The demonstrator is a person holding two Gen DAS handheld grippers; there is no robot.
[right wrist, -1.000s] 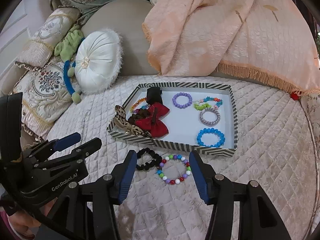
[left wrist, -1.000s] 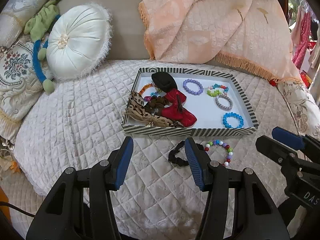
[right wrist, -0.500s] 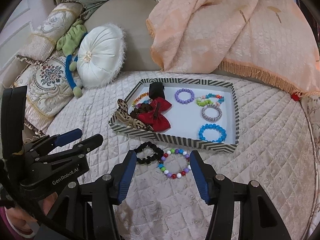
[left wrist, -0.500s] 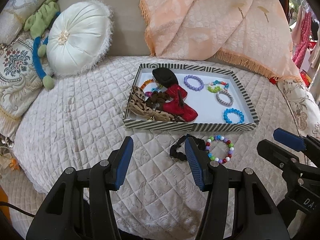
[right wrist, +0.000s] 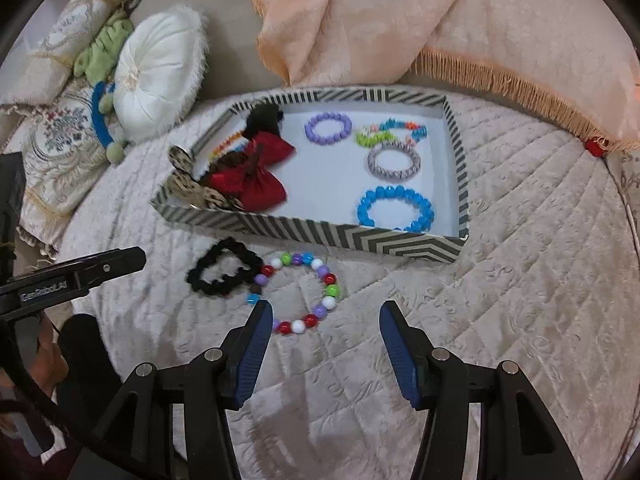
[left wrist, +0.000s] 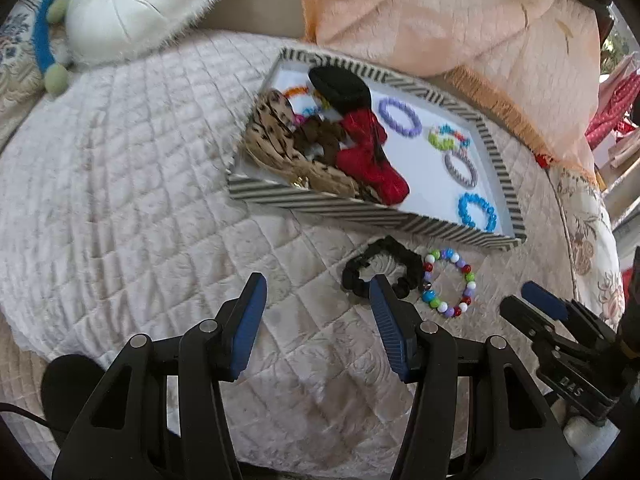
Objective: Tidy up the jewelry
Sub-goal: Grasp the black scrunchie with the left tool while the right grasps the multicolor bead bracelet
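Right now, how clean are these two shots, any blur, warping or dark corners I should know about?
Left wrist view: motion blur smears the striped tray and the white round cushion; the left gripper stays sharp. Right wrist view: crisper, the multicolour bead bracelet and black scrunchie read clearly. Both views: strong fisheye bending at the edges, black vignette in the corners.

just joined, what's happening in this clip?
A person holds a two-finger gripper in each hand over a quilted bed, sorting jewelry into a striped tray. Several bracelets and bows already lie in it. A black scrunchie and a multicolored bead bracelet lie on the quilt just in front of the tray. The right gripper hovers by the bead bracelet, the left gripper by the scrunchie; both have open, empty jaws.
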